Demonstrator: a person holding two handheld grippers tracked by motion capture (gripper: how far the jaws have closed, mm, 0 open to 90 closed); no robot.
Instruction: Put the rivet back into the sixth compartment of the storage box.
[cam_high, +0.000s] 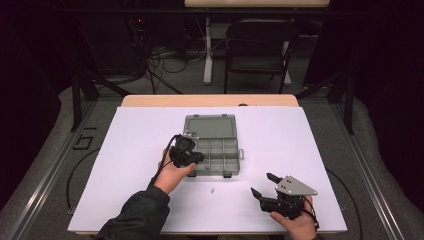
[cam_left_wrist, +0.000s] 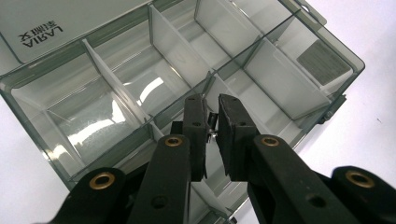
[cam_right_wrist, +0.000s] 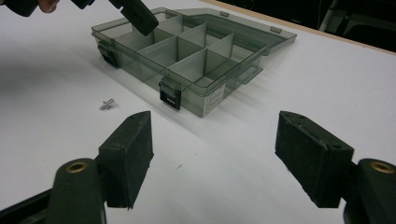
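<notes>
A clear grey compartment box (cam_high: 220, 150) lies open on the white table top (cam_high: 300, 140), its lid (cam_high: 210, 127) folded back flat. My left gripper (cam_high: 200, 157) hovers over the front left compartments of the box (cam_left_wrist: 116, 74), pointing down into them. Its jaws (cam_left_wrist: 212, 105) are shut on a small metal pin (cam_left_wrist: 212, 125) that shows between the pads. A second small metal pin (cam_high: 213, 190) lies loose on the table in front of the box (cam_right_wrist: 187, 56). My right gripper (cam_high: 264, 184) rests open near the front right edge, with nothing between its pads (cam_right_wrist: 130, 154).
The loose pin (cam_right_wrist: 107, 103) lies left of the box's front latch (cam_right_wrist: 170, 99). Beyond the table's far edge stand a black folding chair (cam_high: 257, 45) and cables on the floor. White table surface stretches around the box on all sides.
</notes>
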